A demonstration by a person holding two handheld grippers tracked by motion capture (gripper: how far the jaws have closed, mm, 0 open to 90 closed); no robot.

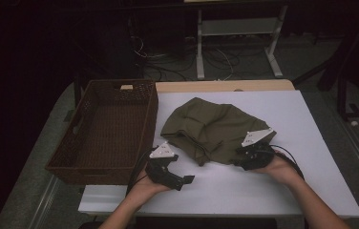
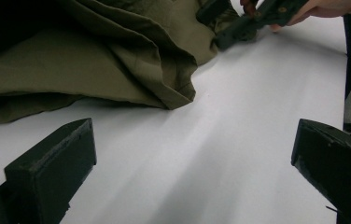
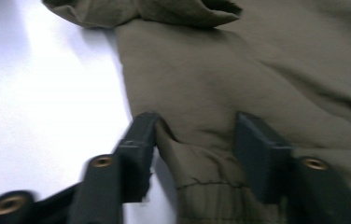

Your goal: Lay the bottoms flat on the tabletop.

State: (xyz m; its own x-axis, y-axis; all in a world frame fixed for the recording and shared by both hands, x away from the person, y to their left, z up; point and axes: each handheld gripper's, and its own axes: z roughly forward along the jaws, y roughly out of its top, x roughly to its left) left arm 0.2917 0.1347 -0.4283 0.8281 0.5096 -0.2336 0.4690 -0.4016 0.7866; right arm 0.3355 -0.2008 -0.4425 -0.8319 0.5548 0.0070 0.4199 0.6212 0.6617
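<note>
Garment, one, olive green, lies crumpled on the white counter, near its middle, just right of the basket. One basket, brown wicker, sits at the counter's left edge, nothing seen inside it.

Two hand-held grippers, one per hand. Left hand-held gripper is at the front left of the counter, just short of the garment's near edge and not touching it; in the left gripper view its jaws stand wide apart over bare counter, nothing between them, a folded hem of the garment ahead of them. Right hand-held gripper is at the garment's front right edge. In the right gripper view its jaws straddle a bunched fold of the garment near a stitched cuff or hem, a moderate gap between them, cloth filling it; the left jaw touches the fold, the right jaw seems to press cloth too, though blur makes the grip hard to judge. The left gripper view also shows the right hand-held gripper far off at the garment's edge, fingers around it.

Two forearms enter from the bottom of the high view.
</note>
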